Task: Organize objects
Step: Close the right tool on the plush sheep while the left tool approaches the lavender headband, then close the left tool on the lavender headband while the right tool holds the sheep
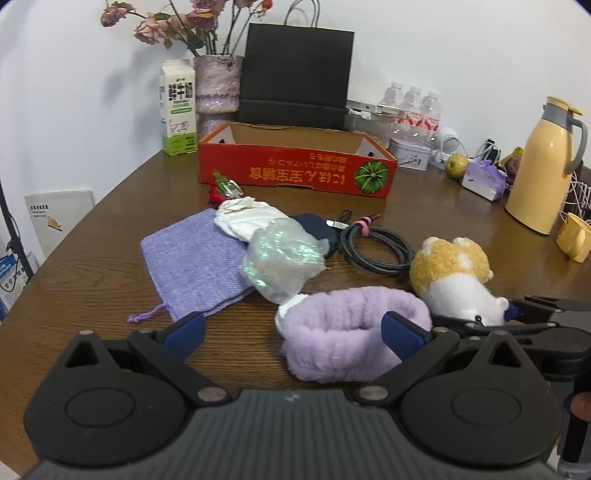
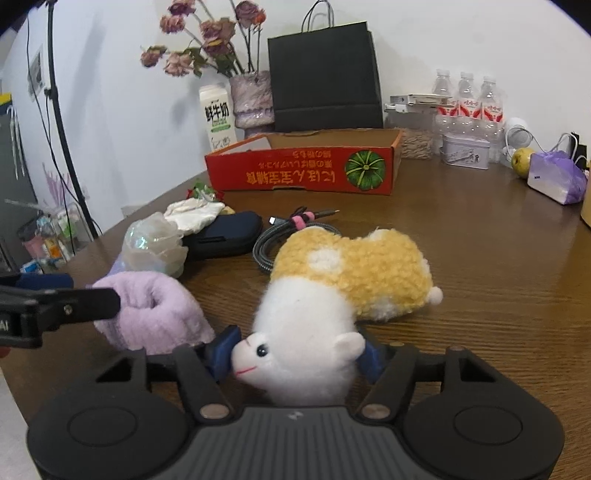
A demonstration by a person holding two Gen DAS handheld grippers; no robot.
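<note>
At the surface's far edge you see a milk carton, a vase of dried roses and a black paper bag. Toward the far right corner stand water bottles, a tin, a pear, a yellow flask and a yellow cup.

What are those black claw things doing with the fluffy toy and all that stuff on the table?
A person is tidying up with a grabber in each hand. The right gripper has its blue pads squeezed on the head of the plush toy, which lies on the wooden table. The left gripper is open around one end of the purple fuzzy headband. The red cardboard box behind looks empty from here.
</note>
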